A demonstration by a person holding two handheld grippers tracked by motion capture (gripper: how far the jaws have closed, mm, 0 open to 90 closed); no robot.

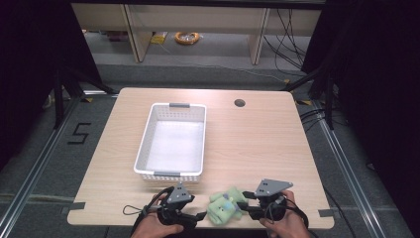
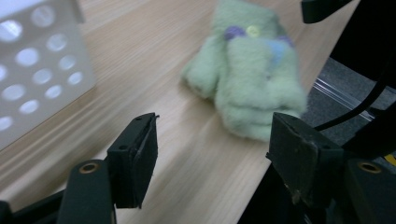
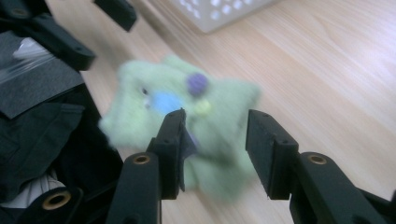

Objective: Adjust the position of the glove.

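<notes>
Green and fuzzy, a small pair of mittens [image 1: 225, 204] lies on the wooden table [image 1: 257, 144] close to its near edge, a little right of the middle, with a purple dot, a yellow dot and a light blue patch on the top side. It rests flat on the wood between the two grippers.

At its left the left gripper [image 1: 198, 216] sits low by the near edge, held in the person's left hand [image 1: 156, 227]. In the left gripper view its jaws stand well apart with bare wood between them; the mittens [image 2: 245, 74] lie beyond the tips, not touched.

At the right the right gripper [image 1: 243, 206] is held in the right hand [image 1: 285, 225], its tips at the mittens' right side. In the right gripper view the jaws are parted, and the mittens [image 3: 187, 107] show blurred in and beyond the gap; the pads do not press on the fleece, though whether one brushes it I cannot tell.

Farther back, left of the table's middle, a white perforated basket [image 1: 144, 144] stands with grey handles at its near and far ends. Its near end is just beyond the left gripper.

Near the far edge, right of the middle, a round cable hole [image 1: 239, 103] is set in the wood.
</notes>
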